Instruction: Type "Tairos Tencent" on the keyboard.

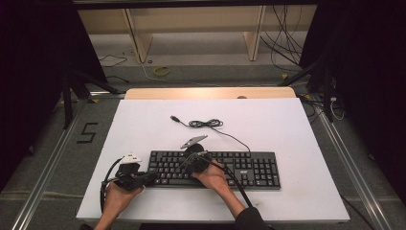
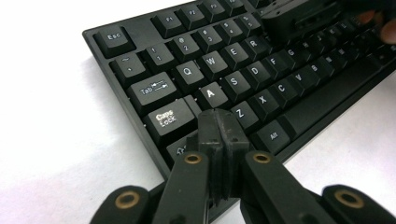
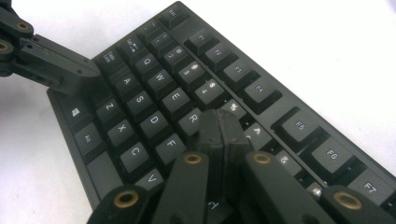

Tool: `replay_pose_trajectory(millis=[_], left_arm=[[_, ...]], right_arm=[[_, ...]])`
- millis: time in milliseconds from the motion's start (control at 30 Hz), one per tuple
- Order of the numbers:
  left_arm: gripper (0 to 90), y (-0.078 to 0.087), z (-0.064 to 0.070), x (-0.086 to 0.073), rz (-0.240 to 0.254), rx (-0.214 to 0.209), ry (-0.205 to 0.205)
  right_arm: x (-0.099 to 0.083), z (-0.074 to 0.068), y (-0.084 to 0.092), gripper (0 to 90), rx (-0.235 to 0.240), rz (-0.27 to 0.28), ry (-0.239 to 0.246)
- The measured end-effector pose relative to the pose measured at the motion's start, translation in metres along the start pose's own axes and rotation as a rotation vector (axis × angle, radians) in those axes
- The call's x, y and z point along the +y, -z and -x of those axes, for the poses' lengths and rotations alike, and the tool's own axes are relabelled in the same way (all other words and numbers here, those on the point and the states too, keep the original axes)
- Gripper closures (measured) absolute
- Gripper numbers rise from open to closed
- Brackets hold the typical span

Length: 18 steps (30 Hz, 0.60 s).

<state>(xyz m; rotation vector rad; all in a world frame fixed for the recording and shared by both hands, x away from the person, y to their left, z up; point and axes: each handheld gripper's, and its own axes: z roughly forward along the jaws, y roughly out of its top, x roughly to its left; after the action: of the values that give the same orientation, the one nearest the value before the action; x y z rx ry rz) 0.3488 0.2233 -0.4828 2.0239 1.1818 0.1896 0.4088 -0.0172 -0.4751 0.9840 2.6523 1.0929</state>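
Observation:
A black keyboard lies across the near middle of the white tabletop. My left gripper is shut with nothing between its jaws. Its tips sit over the keyboard's left end, between Caps Lock, the left Shift key and Z. My right gripper is also shut and holds nothing. Its tips hover over the keyboard by the R key. The left gripper reaches in at that view's top left. I cannot tell whether either tip presses a key.
The keyboard's cable runs from its back edge to a loose coil and a USB plug on the table behind it. A wooden board borders the far edge. Cables lie on the floor beyond.

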Motion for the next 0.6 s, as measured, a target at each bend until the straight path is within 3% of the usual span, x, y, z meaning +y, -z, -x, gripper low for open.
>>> replay_pose_trajectory(millis=[267, 400, 600], left_arm=[[89.0, 0.000, 0.000, 0.000, 0.003, 0.001, 0.003], [88.9, 0.000, -0.001, 0.000, 0.013, -0.009, 0.017], [85.4, 0.003, 0.002, 0.002, 0.052, -0.023, 0.011]], right_arm=[[0.000, -0.001, 0.000, 90.0, -0.005, 0.000, 0.001], [0.000, 0.002, 0.002, 90.0, 0.013, 0.001, -0.026], [-0.001, 0.007, 0.014, 88.8, 0.023, 0.063, -0.059]])
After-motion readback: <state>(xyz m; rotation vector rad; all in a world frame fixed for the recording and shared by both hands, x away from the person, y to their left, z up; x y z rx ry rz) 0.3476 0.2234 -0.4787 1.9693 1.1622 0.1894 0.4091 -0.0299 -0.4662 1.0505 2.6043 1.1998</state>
